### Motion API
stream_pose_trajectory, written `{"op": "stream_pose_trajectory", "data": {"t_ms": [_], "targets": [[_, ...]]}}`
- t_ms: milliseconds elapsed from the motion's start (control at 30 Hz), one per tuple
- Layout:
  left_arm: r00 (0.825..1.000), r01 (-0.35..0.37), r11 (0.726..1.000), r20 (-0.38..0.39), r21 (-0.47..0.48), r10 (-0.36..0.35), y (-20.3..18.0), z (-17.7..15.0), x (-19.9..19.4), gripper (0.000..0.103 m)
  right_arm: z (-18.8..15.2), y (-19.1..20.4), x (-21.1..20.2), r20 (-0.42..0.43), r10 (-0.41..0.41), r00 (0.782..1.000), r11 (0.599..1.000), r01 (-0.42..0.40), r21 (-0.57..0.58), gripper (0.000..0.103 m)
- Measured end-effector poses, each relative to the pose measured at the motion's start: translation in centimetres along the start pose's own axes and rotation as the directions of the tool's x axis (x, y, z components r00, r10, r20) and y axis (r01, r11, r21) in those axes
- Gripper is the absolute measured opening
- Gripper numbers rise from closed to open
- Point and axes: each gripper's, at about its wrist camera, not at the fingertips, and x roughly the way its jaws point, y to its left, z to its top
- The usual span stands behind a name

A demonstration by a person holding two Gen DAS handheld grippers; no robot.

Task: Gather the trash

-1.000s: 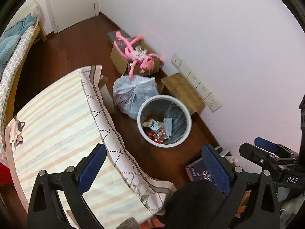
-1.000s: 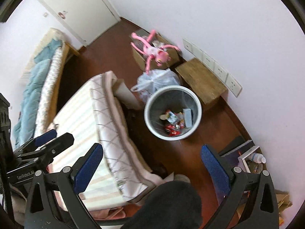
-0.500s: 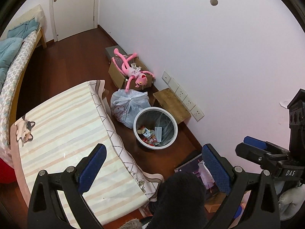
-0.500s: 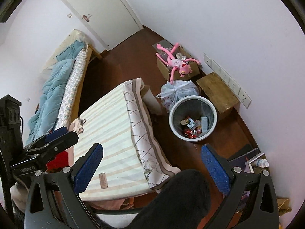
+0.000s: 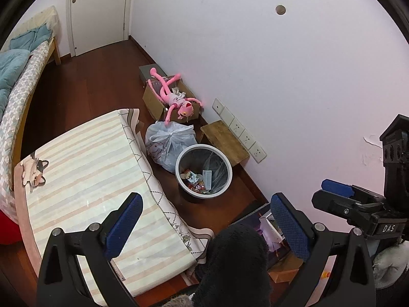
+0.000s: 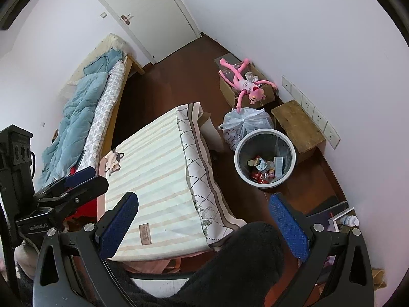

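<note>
Trash bin (image 5: 204, 174), white rim, sits on the wood floor between the striped table (image 5: 84, 168) and the wall, with wrappers and a small box inside. Tied plastic bag (image 5: 170, 140) touches its far side; pink plush toy (image 5: 173, 97) lies on a cardboard box (image 5: 153, 99) beyond. Left gripper (image 5: 204, 220) has its jaws spread wide and carries nothing; right gripper (image 6: 203, 217) likewise. Both are held high above the table edge. Only the right wrist view shows the bed's blue duvet (image 6: 79, 117) at full length and a white bottle (image 6: 350, 221) by the wall. Only the left wrist view shows a round hole (image 5: 280, 9) in the wall.
</note>
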Motion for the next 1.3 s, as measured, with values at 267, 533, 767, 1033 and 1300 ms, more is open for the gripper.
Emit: {"op": "stream_pose_trajectory", "data": {"t_ms": [267, 533, 767, 1033, 1300], "targets": [[1.000, 0.002, 1.000, 0.016, -0.010, -0.002, 0.2, 0.0, -0.9, 0.102, 0.2, 0.8, -0.4, 0.002, 0.000, 1.000, 1.000, 0.000, -0.025, 0.103], [0.999, 0.012, 1.000, 0.031, -0.017, -0.012, 0.3, 0.0, -1.6, 0.103, 0.2, 1.3, -0.4, -0.002, 0.007, 1.000, 0.999, -0.007, -0.038, 0.103], [0.999, 0.014, 1.000, 0.030, -0.015, -0.013, 0.1, 0.0, -1.8, 0.103, 0.3, 1.4, -0.2, -0.001, 0.005, 1.000, 0.999, -0.005, -0.040, 0.103], [1.000, 0.020, 1.000, 0.024, -0.011, -0.020, -0.2, 0.0, -1.9, 0.103, 0.3, 1.5, -0.3, -0.004, 0.003, 1.000, 0.999, -0.003, -0.042, 0.103], [0.999, 0.031, 0.999, 0.010, -0.008, -0.031, -0.6, -0.2, -1.5, 0.103, 0.3, 0.8, -0.9, -0.015, 0.001, 1.000, 0.998, -0.002, -0.055, 0.103]]}}
